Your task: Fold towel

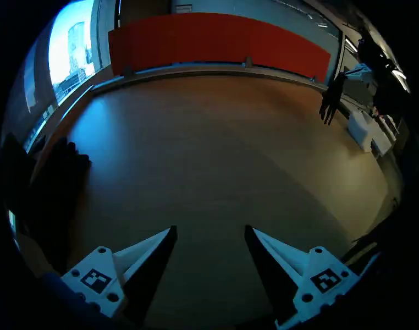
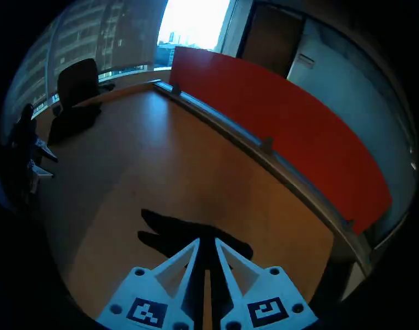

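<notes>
Your left gripper (image 1: 209, 234) is spread wide with nothing between its fingers, pointing out over the bare wooden desk (image 1: 209, 143). Your right gripper (image 2: 207, 241) is narrowed to a slim gap, and its tips appear to pinch a dark cloth, which I take to be the towel (image 2: 176, 234). In the right gripper view it spreads in dark lobes just beyond the fingertips.

From the left gripper view the same cloth (image 1: 331, 102) hangs limp far off to the right and ahead, up off the desk. Its long axis runs roughly top to bottom, and the ragged lower end dangles free. So the towel is at your right hand and well apart from your left. My judgement is that the next move depends on bringing the open left gripper across to that free lower end, or on laying the cloth flat on the desk first.

By count there is one towel, two grippers, one desk, one red partition (image 2: 297, 126) along its far edge, and one dark chair (image 2: 77, 82) by the window
</notes>
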`<state>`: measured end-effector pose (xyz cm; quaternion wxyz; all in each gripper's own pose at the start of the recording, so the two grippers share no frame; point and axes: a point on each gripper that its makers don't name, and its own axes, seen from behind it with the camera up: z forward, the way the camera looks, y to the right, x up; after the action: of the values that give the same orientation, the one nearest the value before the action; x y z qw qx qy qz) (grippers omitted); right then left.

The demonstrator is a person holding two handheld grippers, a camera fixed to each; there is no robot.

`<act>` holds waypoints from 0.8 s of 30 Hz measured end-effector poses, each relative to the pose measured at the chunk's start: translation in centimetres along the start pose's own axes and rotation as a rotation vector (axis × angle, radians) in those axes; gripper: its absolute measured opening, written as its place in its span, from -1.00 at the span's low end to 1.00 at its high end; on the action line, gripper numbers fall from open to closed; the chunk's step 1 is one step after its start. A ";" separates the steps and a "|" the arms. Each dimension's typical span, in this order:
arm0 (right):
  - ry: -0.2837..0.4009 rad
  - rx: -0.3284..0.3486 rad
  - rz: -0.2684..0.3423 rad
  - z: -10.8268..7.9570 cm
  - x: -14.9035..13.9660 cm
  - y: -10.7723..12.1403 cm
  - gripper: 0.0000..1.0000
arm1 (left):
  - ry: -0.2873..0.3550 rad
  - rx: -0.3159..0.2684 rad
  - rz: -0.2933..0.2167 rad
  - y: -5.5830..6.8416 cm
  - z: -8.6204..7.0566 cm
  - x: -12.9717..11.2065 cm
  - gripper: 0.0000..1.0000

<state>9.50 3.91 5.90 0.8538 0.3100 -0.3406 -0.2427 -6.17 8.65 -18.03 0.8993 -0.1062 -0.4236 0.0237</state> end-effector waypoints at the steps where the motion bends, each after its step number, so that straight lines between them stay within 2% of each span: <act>1: -0.007 -0.001 0.003 -0.1 -0.3 0.3 -0.92 | -0.001 0.000 0.001 0.0 0.0 0.0 0.82; 9: -0.053 -0.011 0.017 -0.4 -2.3 3.1 -0.92 | -0.013 0.003 0.007 0.3 0.5 0.2 0.81; 24: -0.086 -0.052 0.049 -0.6 -4.4 7.3 -0.92 | -0.030 0.014 0.013 0.4 0.9 0.6 0.82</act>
<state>8.57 11.92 8.73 0.8519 0.2687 -0.3779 -0.2433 -6.49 9.32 -17.10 0.8934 -0.1019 -0.4363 0.0340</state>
